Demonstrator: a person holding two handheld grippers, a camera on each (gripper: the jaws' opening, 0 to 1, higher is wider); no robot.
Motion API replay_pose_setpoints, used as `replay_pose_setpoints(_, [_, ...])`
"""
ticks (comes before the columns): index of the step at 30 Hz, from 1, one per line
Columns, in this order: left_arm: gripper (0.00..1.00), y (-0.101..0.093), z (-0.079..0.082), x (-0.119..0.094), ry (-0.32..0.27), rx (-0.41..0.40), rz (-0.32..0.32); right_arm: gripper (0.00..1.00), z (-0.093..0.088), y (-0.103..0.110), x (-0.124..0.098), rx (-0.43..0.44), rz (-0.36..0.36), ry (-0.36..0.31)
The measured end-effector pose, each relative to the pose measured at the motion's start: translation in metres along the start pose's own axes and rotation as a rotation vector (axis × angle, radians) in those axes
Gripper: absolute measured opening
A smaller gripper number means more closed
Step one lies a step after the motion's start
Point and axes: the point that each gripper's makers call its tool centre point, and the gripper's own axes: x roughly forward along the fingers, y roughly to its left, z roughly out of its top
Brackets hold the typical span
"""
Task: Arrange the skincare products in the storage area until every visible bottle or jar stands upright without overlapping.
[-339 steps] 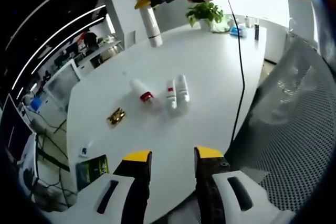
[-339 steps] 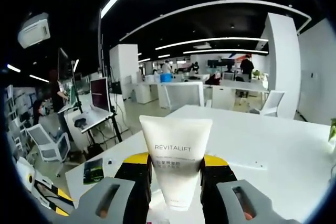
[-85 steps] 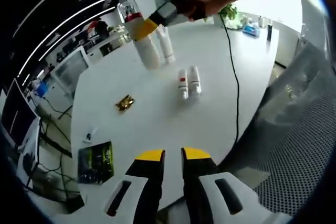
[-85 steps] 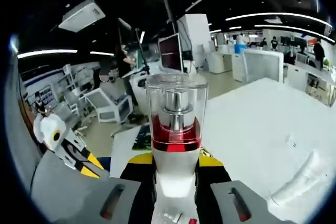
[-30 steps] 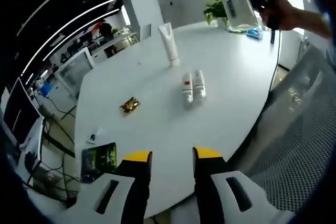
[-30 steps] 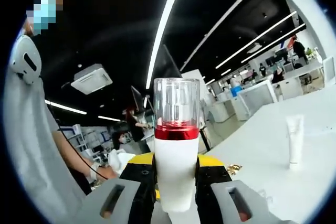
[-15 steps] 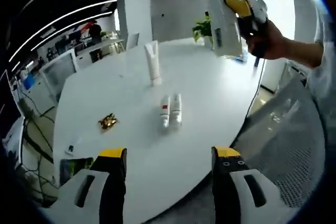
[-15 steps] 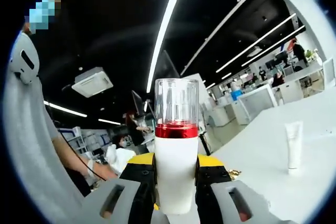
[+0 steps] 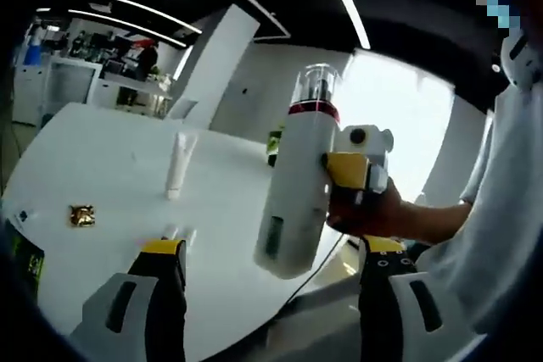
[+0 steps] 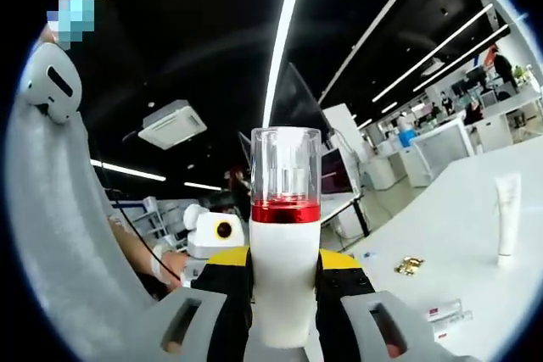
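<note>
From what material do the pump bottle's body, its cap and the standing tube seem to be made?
Pump bottle, held in the right hand-held gripper: its body looks like opaque white plastic with a smooth, slightly glossy surface. Its cap is see-through, probably clear hard plastic, since the pump shows inside, above a shiny red band. The tube looks like matte white soft plastic; its flat crimped top suggests this, though it is small.

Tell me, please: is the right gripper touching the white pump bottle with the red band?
Touching. In the right gripper view, the right gripper has its yellow-tipped jaws pressed against both sides of the pump bottle, no gap visible.
</note>
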Motion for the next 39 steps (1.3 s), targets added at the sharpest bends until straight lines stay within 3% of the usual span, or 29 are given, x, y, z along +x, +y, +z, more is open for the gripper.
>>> replay_pose_setpoints(4, [0.64,-0.009,-0.003,-0.002,-0.060,-0.048,-0.027,0.21,-0.012,0.008,0.005,-0.008,0.030,0.048])
replay_pose_setpoints(6, [0.51,-0.014,-0.007,-0.003,-0.017,-0.011,-0.044,0.21,-0.020,0.010,0.004,-0.017,0.044,0.086])
replay_pose_setpoints(8, [0.44,-0.017,-0.001,-0.004,-0.050,0.011,-0.052,0.21,-0.024,0.014,0.003,-0.007,0.065,0.096])
replay_pose_setpoints(12, [0.49,-0.019,-0.002,-0.002,-0.049,0.009,-0.064,0.21,-0.028,0.024,0.001,0.003,0.098,0.100])
replay_pose_setpoints(15, [0.44,-0.025,-0.006,0.001,-0.030,0.007,-0.087,0.21,-0.027,0.032,0.001,0.026,0.127,0.084])
replay_pose_setpoints(18, [0.39,-0.031,-0.018,0.004,0.033,0.038,-0.111,0.22,-0.029,0.037,0.003,0.031,0.150,0.087])
replay_pose_setpoints(21, [0.32,-0.040,-0.021,0.005,0.045,0.107,-0.151,0.22,-0.034,0.037,0.004,0.036,0.152,0.107])
replay_pose_setpoints(22, [0.32,-0.034,-0.020,0.004,0.034,0.135,-0.101,0.22,-0.034,0.037,0.004,0.038,0.152,0.108])
replay_pose_setpoints(27, [0.31,-0.034,-0.022,0.002,0.053,0.098,-0.101,0.22,-0.036,0.037,0.004,0.048,0.155,0.119])
replay_pose_setpoints(30, [0.31,-0.031,-0.024,0.001,0.064,0.121,-0.064,0.23,-0.039,0.037,0.008,0.041,0.151,0.138])
replay_pose_setpoints(34, [0.31,-0.015,-0.026,-0.002,0.094,0.173,0.068,0.24,-0.044,0.031,0.017,0.021,0.094,0.180])
replay_pose_setpoints(39, [0.31,-0.002,-0.024,-0.006,0.088,0.184,0.154,0.26,-0.045,0.029,0.029,-0.050,0.023,0.212])
